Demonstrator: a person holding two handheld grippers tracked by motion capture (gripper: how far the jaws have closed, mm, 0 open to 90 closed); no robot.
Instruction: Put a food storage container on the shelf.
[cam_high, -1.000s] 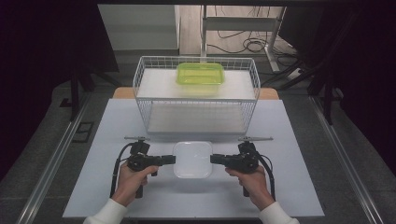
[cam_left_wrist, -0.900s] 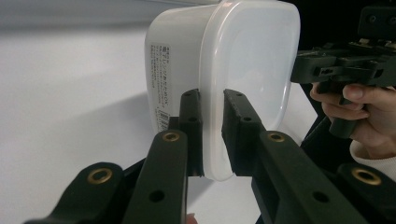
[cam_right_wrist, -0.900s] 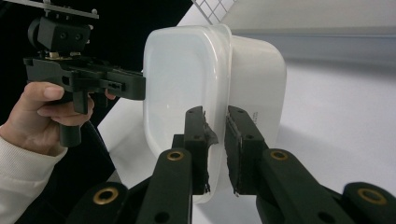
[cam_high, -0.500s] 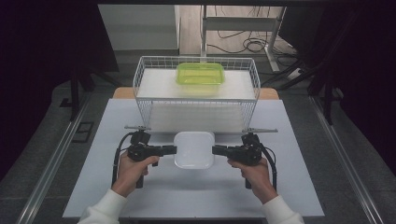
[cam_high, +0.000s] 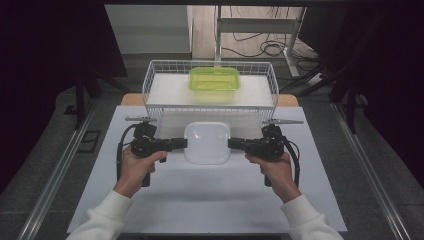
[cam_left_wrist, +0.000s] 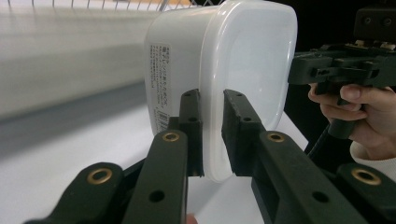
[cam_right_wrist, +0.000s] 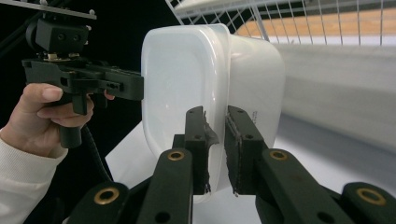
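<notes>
a white lidded plastic container (cam_high: 207, 143) sits at the centre of the high view, held between two hand-held grippers just in front of a white wire basket (cam_high: 150, 87). the left gripper (cam_high: 181, 143) meets the container's left edge and the right gripper (cam_high: 234, 144) its right edge, each gripped by a hand, the left hand (cam_high: 135, 169) and right hand (cam_high: 274, 170) entering from the bottom of the frame in white sleeves.

in the left gripper view the container (cam_left_wrist: 219, 60) fills the upper middle of the frame, a printed label on its side, and the two black jaws are nearly closed on its rim, one jaw on either face of the edge. the right gripper (cam_left_wrist: 299, 70) reaches in from the right of that frame. in the right gripper view the container (cam_right_wrist: 187, 79) stands centre frame, the jaws pinched narrowly on its rim in the same way, with the left gripper (cam_right_wrist: 135, 86) touching its far edge at upper left.

inside the basket, in the upper centre of the high view, rests a green container (cam_high: 214, 83). the white tabletop (cam_high: 200, 200) spreads across the lower frame, with dark floor and cables beyond.
</notes>
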